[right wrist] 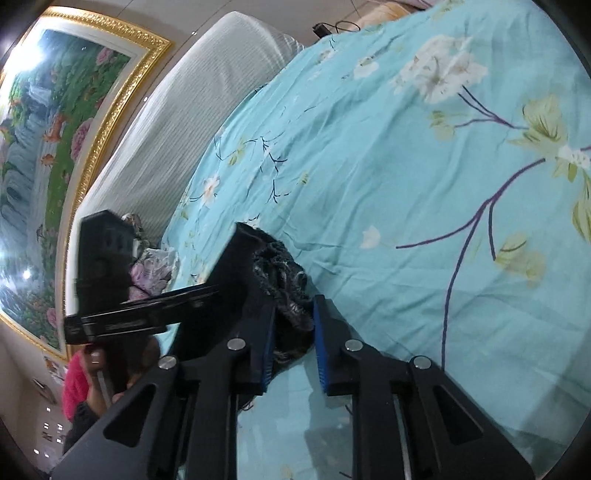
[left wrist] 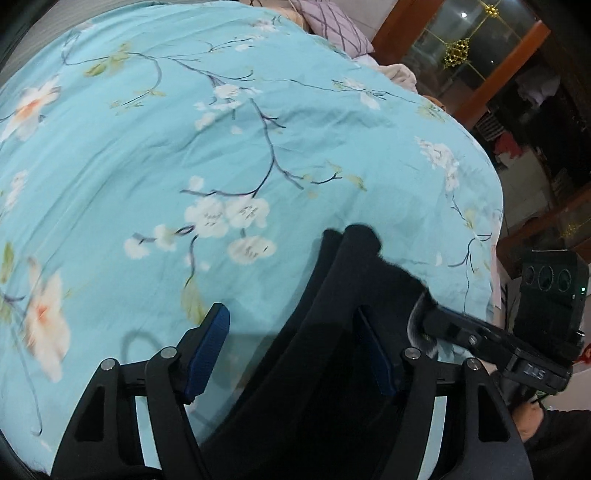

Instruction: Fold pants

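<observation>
Left wrist view: teal floral bedspread (left wrist: 221, 147) fills most of the frame, lightly creased, white and peach blossoms on dark branches. Left gripper (left wrist: 291, 354) has its blue pads wide apart; the dark pants (left wrist: 332, 332) hang between them, fabric lying against the right-hand pad, clear of the left-hand one. To the right, the right gripper (left wrist: 436, 325) pinches a furry edge of the same garment near the bed's right edge. Behind the far edge: a lilac diamond-pattern pillow (left wrist: 332, 26), then a wood-framed glass cabinet (left wrist: 480, 55) with gold ornaments. Right wrist view: a gold-framed landscape painting (right wrist: 55, 147) on the wall at left, a white ribbed headboard cushion (right wrist: 184, 110) beside it, a floral pillow (right wrist: 151, 266) at the bedspread's (right wrist: 406, 184) left edge. Left gripper's (right wrist: 207, 291) jaw state cannot be told here. Right gripper (right wrist: 293, 343) is clamped on bunched pants (right wrist: 280, 269), held just above the bedspread's near edge.
</observation>
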Demonstrator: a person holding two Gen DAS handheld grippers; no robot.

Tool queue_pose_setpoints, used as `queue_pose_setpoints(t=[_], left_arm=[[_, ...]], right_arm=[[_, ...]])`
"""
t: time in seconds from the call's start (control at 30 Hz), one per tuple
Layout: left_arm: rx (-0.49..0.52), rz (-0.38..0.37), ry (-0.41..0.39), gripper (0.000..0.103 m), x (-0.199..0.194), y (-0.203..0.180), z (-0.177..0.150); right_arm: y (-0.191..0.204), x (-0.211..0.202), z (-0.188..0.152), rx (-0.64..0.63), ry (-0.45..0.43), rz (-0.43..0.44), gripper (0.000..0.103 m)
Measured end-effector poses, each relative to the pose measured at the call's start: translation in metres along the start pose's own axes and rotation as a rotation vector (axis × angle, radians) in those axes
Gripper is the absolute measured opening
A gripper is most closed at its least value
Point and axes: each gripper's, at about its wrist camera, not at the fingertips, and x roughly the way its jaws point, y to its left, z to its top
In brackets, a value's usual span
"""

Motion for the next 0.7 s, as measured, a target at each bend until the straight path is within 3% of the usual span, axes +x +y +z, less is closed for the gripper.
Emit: queue_pose_setpoints(t=[0.07, 0.13, 0.3, 0.47, 0.7], left_arm=[[0.024, -0.011, -0.004, 0.057, 0.001, -0.005, 0.001], [0.047, -0.045, -0.005, 0.035, 0.002, -0.012, 0.000], [0.044, -0.086, -0.019, 0.014, 0.004, -0.015, -0.002], [0.024, -0.104, -0.071, 0.010, -0.009, -0.017, -0.007], [0.026, -0.134, -0.200, 0.010, -0.066, -0.021, -0.026]], right_arm=[[-0.001, -0.001, 0.000, 0.024, 0.010, 0.020, 0.028], [0.000, -0.003, -0.002, 0.026, 0.008, 0.013, 0.029], [0.005, 0.002, -0.006, -0.031, 0.001, 0.009, 0.026], [0.001, -0.004, -0.002, -0.025, -0.001, 0.074, 0.016], [0.030, -0.023, -0.001, -0.090, -0.032, 0.213, 0.015]])
